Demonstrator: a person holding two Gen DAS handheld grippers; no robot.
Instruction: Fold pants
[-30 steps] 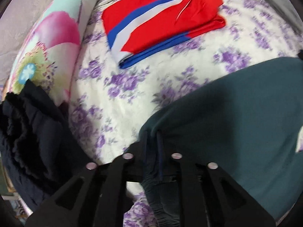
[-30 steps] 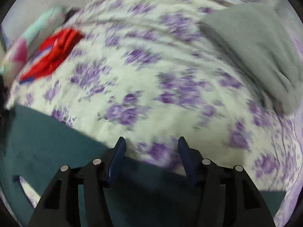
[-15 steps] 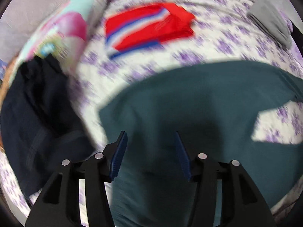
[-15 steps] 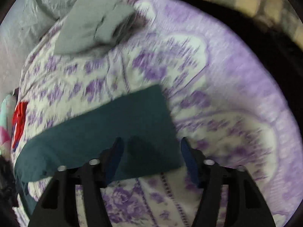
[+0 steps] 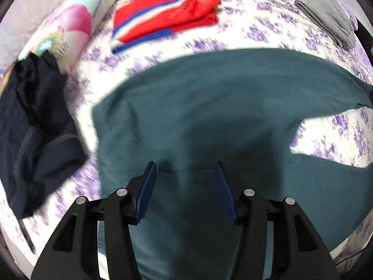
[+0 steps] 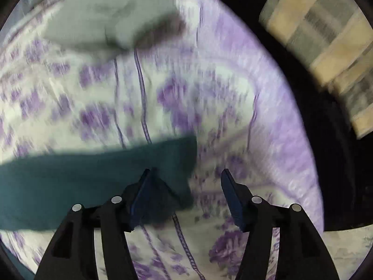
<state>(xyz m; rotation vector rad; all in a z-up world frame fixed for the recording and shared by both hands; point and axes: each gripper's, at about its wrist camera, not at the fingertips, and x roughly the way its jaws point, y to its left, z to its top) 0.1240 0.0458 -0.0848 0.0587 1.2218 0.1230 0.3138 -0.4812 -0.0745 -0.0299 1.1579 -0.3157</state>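
Note:
The dark teal pants lie spread on the floral bed sheet, the two legs parting at the right. My left gripper is open and empty, hovering above the waist end. In the right wrist view one teal leg end lies flat across the sheet. My right gripper is open and empty above that leg's cuff; the left finger overlaps the cuff edge and the right finger is over bare sheet.
Folded red pants with blue and white stripes lie at the back. A dark navy garment is heaped at the left beside a floral pillow. Folded grey clothing lies at the back right, also in the right wrist view. The bed edge drops off at the right.
My left gripper let go of the teal waist, opened and pulled back above the pants. My right gripper swung right along the leg to its cuff end, staying open.

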